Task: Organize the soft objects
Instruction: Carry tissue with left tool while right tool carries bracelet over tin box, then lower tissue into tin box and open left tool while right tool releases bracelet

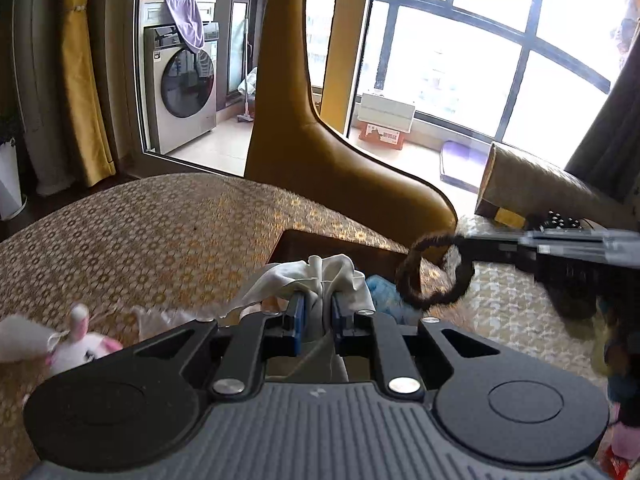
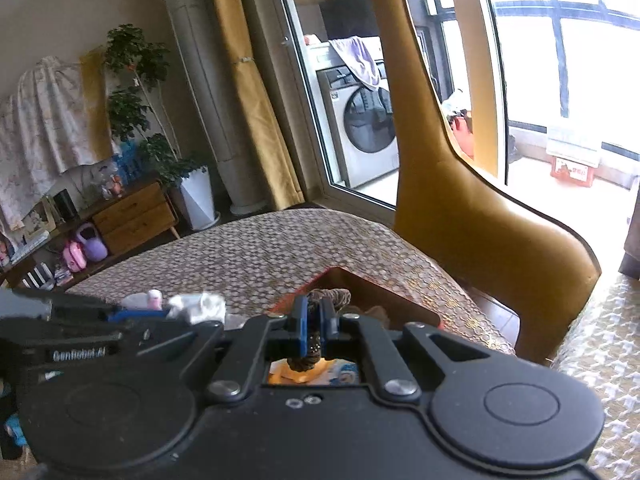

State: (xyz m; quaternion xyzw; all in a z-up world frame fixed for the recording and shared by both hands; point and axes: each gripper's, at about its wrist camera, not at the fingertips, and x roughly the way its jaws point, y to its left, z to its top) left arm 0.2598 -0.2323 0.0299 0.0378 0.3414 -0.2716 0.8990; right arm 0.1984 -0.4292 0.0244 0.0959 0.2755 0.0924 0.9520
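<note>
Pinched in the left tongs (image 1: 318,312), a white cloth (image 1: 320,276) rides above an open box (image 1: 296,242) on the patterned couch, while the right tongs (image 2: 315,322) clamp a dark hair tie (image 1: 434,270), both seemingly bound for that box.

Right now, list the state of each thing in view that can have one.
left tongs: shut on the white cloth
white cloth: crumpled, lifted clear of the table
right tongs: shut on the brown hair tie
brown hair tie: hanging as an open loop
washing machine: door shut, purple towel draped over the top
plush toy: lying on the patterned cover
</note>
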